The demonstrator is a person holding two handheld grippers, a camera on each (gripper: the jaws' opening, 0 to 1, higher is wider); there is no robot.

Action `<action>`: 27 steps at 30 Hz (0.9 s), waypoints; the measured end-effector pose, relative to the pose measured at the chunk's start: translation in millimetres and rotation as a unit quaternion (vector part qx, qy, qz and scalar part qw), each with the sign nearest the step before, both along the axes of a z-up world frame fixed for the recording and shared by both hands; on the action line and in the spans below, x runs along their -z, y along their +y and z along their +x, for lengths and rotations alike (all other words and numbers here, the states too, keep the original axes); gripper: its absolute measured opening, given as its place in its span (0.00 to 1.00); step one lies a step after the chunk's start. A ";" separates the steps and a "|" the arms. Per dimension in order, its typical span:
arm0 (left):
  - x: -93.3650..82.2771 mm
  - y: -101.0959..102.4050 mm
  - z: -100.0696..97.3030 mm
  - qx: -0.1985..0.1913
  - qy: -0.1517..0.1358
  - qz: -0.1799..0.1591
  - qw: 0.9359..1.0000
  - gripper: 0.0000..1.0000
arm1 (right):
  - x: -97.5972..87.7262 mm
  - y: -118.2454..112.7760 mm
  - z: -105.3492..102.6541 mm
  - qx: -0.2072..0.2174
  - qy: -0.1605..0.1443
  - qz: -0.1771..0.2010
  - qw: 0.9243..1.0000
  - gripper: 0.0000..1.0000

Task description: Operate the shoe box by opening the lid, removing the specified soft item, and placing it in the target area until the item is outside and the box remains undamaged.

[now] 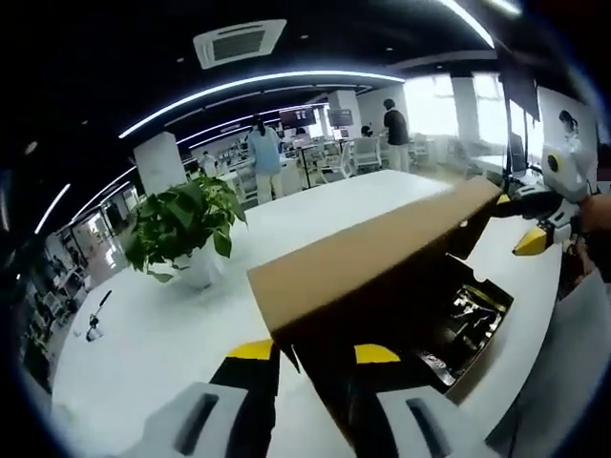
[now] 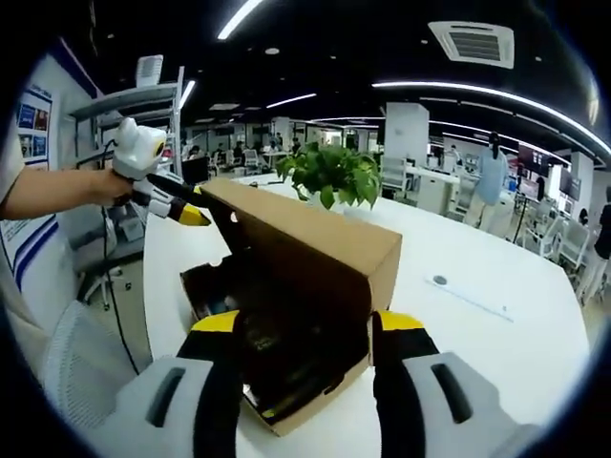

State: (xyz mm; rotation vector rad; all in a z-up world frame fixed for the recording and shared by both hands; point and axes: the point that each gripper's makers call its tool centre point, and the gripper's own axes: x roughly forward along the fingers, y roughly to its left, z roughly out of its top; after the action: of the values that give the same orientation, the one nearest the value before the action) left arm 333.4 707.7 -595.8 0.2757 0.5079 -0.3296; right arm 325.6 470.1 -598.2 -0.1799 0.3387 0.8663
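I am holding the lid (image 1: 372, 253) raised with both grippers (image 1: 313, 355) (image 2: 304, 322), jaws astride its edges. The box (image 2: 286, 401) is sitting open on the table (image 2: 496, 324); the soft item inside is still awaiting removal.

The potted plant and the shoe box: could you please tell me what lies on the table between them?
Nothing: in the left gripper view, only bare white table separates the potted plant from the shoe box.
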 end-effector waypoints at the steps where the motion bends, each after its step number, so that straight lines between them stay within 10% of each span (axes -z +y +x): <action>1: -0.8 0.5 1.5 -0.002 -0.001 -0.001 1.000 0.26 | -0.6 0.0 0.8 0.000 0.000 0.001 1.000 0.50; 27: -5.4 22.4 54.9 -0.067 -0.007 -0.013 0.998 0.04 | -13.2 -5.8 45.1 0.022 -0.013 -0.001 1.000 0.37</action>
State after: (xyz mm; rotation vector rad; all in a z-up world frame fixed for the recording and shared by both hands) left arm 388.3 730.2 -590.4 0.2179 0.5058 -0.2038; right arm 370.7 464.3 -585.0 -0.1843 0.3182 0.8205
